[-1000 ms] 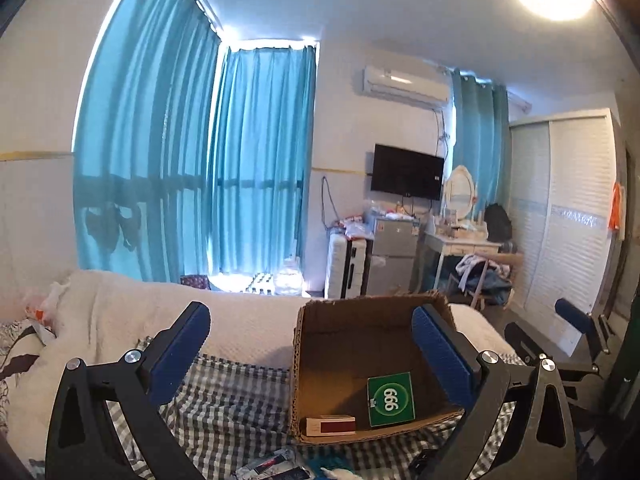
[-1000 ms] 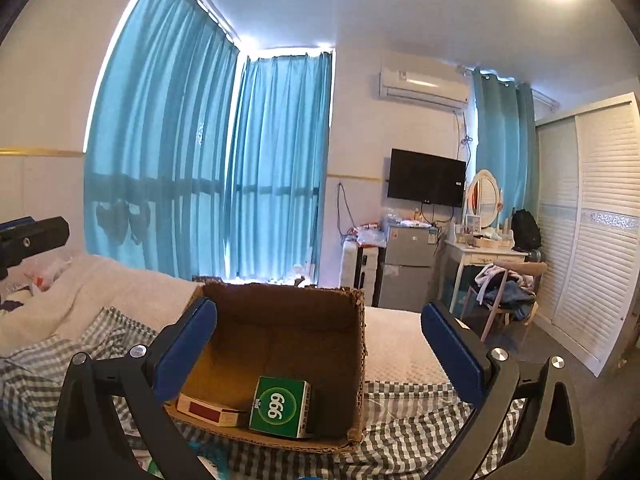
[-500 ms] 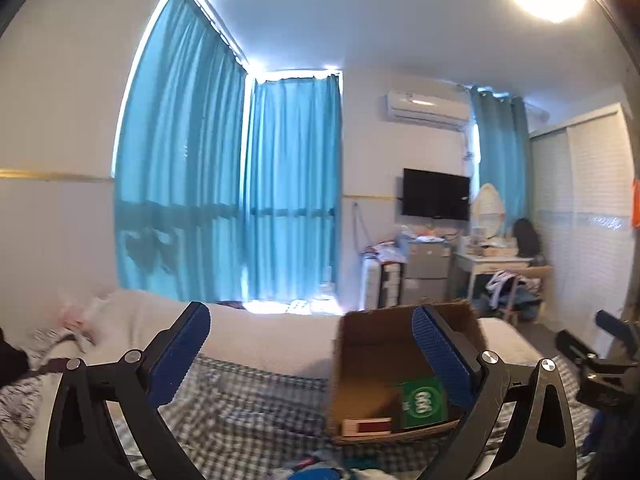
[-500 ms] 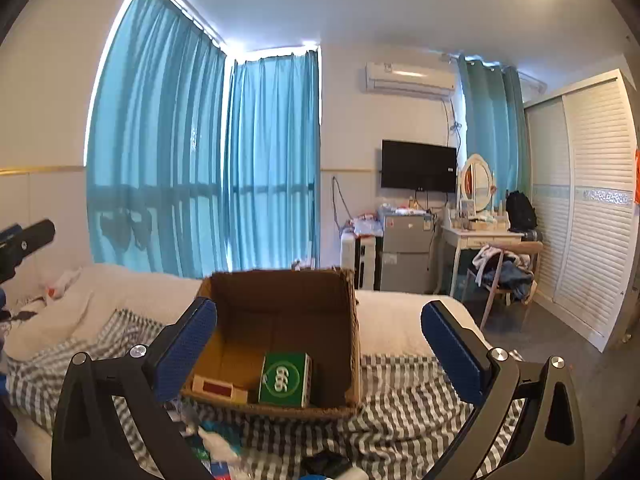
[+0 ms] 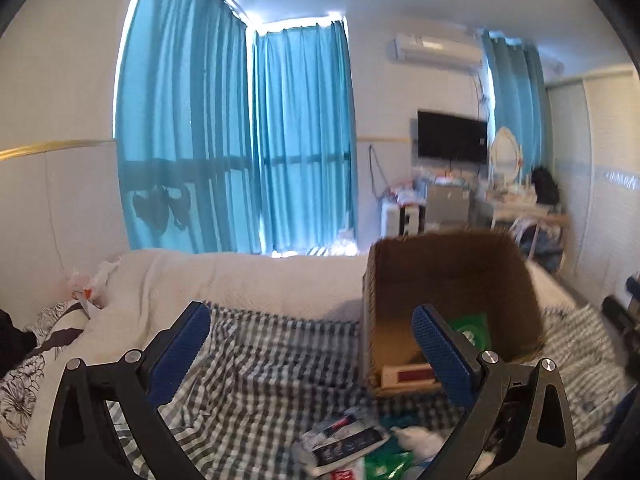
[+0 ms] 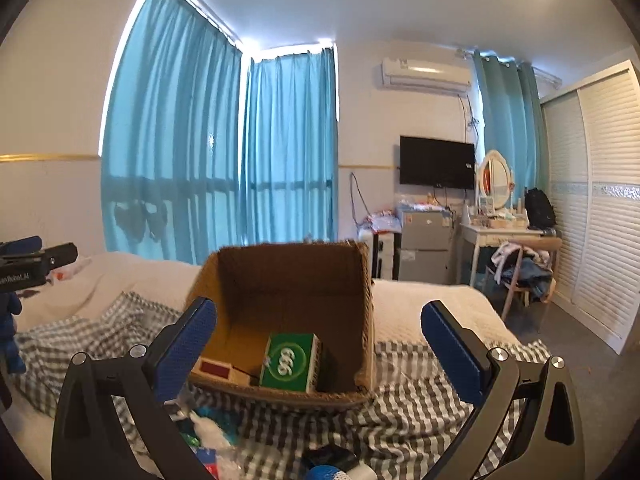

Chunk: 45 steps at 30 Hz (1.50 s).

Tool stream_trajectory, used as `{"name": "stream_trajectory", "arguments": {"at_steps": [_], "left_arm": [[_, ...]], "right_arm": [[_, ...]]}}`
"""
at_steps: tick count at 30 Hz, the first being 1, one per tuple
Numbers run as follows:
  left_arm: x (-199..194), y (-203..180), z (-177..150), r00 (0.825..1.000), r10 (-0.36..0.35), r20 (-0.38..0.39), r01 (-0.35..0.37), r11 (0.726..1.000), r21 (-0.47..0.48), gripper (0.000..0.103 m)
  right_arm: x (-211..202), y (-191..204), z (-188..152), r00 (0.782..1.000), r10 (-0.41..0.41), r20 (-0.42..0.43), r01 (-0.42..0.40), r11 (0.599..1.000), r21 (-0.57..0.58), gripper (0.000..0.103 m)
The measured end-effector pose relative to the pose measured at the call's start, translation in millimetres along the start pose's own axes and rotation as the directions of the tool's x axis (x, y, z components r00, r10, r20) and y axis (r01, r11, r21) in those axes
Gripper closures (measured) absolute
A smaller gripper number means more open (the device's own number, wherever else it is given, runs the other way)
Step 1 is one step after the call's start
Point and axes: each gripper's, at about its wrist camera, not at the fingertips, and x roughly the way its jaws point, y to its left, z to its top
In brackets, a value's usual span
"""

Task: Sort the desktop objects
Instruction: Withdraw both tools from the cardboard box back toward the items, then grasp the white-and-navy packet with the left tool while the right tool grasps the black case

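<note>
An open cardboard box (image 6: 288, 276) (image 5: 452, 268) stands on a grey checked cloth (image 5: 256, 360) spread over a bed. Inside it lie a green box marked 666 (image 6: 289, 362) (image 5: 472, 330) and a flat white box with a red panel (image 6: 214, 370) (image 5: 404, 376). My left gripper (image 5: 310, 350) is open and empty, held left of the box. My right gripper (image 6: 318, 346) is open and empty, facing the box's open side. Loose packets and wrappers (image 5: 348, 442) (image 6: 208, 436) lie on the cloth just under both grippers.
A white blanket (image 5: 224, 280) covers the bed behind the cloth, with a flowered pillow (image 5: 28, 356) at left. The left gripper's tip (image 6: 36, 258) shows at the right wrist view's left edge. A fridge (image 6: 424, 244), dressing table and chair (image 6: 520, 268) stand past the bed.
Both wrist views have tilted downward, bringing the loose items on the cloth into sight. In the left wrist view the box has slid further right. Both grippers stay open.
</note>
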Motion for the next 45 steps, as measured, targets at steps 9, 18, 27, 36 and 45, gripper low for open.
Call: {"name": "stream_trajectory", "arguments": {"at_steps": [9,18,27,36,45], "left_arm": [[49.9,-1.1,-41.5,0.985,0.021,-0.168,-0.014,0.999,0.043,0.000],[79.9,-2.6,-75.9,0.957,0.044,-0.288,-0.022,0.997,0.080,0.000],[114.5,9.1,-102.7,0.891,-0.032,-0.454,0.023,0.999,-0.027,0.000],[142.9,-2.1,-129.2,0.818,-0.069,-0.571,0.058,0.998,-0.036,0.000],[179.8,-10.2,-159.7,0.731,-0.073,-0.679,0.053,0.997,-0.051,0.027]], "right_arm": [[45.2,-18.8,-33.8,0.951,0.020,-0.309,0.001,0.998,0.069,0.000],[67.6,-14.6,-66.8,0.913,0.038,-0.407,-0.027,0.999,0.034,0.000],[100.5,0.0,-104.7,0.845,0.028,-0.534,-0.053,0.998,-0.033,0.000],[127.8,12.7,-133.8,0.783,-0.018,-0.622,-0.058,0.993,-0.102,0.000],[154.6,7.5,-157.8,0.705,0.019,-0.709,-0.078,0.996,-0.051,0.003]]}}
